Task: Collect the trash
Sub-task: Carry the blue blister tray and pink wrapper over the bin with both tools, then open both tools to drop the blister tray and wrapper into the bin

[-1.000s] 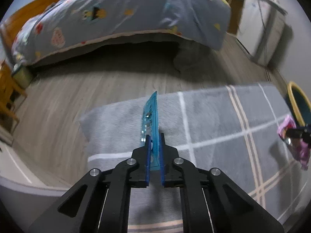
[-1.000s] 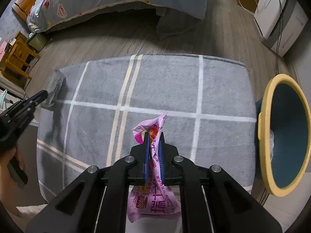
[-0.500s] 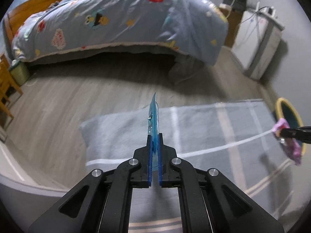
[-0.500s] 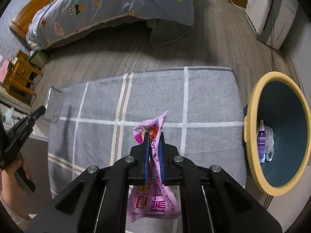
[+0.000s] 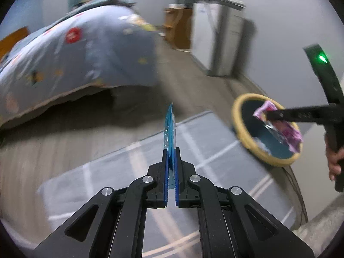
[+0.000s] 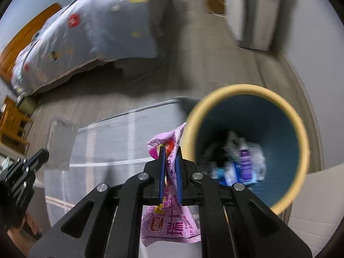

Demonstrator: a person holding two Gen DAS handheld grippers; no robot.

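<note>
My left gripper [image 5: 171, 150] is shut on a thin blue plastic wrapper [image 5: 169, 129] that stands edge-on above the grey rug [image 5: 137, 167]. My right gripper [image 6: 169, 150] is shut on a pink snack wrapper [image 6: 169, 221] and holds it beside the rim of the bin [image 6: 301, 142], which is yellow-rimmed and teal inside. The left wrist view shows the right gripper [image 5: 268, 116] over the bin [image 5: 238, 116] with the pink wrapper [image 5: 288, 133] hanging. Several pieces of trash [image 6: 243, 163] lie in the bin's bottom.
A bed with a blue patterned duvet [image 5: 75, 49] stands behind the rug. A white cabinet [image 5: 223, 38] stands by the far wall. Wooden furniture [image 6: 13, 124] is at the left. The rug's corner [image 6: 60, 142] is folded up near the left gripper [image 6: 25, 169].
Both grippers have swung right toward the bin. The right gripper with the pink wrapper has gone from above the rug to the bin's rim. Both views are blurred by motion.
</note>
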